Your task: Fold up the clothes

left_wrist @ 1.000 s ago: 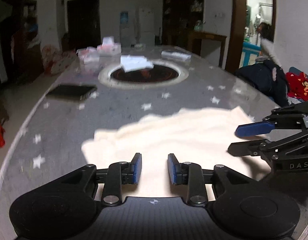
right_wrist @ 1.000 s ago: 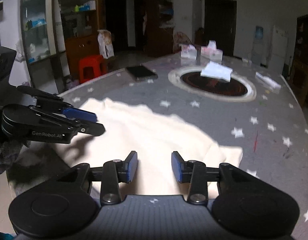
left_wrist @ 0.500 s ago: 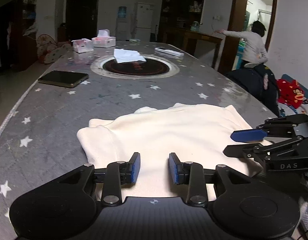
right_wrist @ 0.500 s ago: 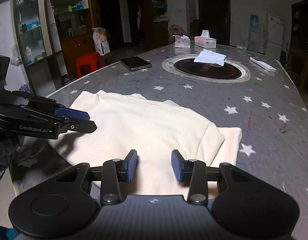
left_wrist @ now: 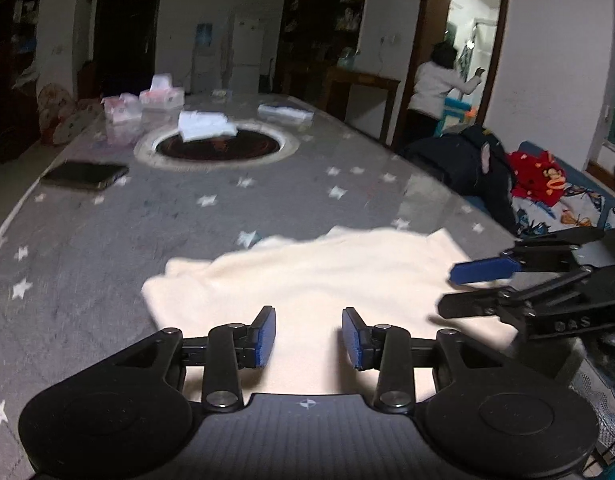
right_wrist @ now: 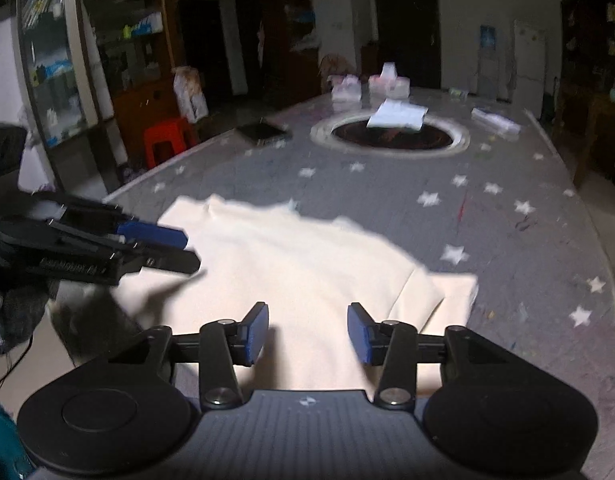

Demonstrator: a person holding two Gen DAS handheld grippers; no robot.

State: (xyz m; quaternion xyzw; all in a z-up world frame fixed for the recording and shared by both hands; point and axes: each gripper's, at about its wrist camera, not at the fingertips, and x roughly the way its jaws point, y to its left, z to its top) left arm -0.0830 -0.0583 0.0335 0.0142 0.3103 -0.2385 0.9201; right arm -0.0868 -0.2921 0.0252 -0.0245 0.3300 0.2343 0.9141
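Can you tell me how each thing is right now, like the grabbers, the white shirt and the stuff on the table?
left gripper: jaws opening, nothing between them.
right gripper: jaws opening, nothing between them.
cream garment: lying flat on the table, partly folded, ungripped.
phone: lying flat, screen dark.
white paper: lying over the dark round inset.
tissue boxes: upright, tissue sticking out.
table: covered with a grey starred cloth.
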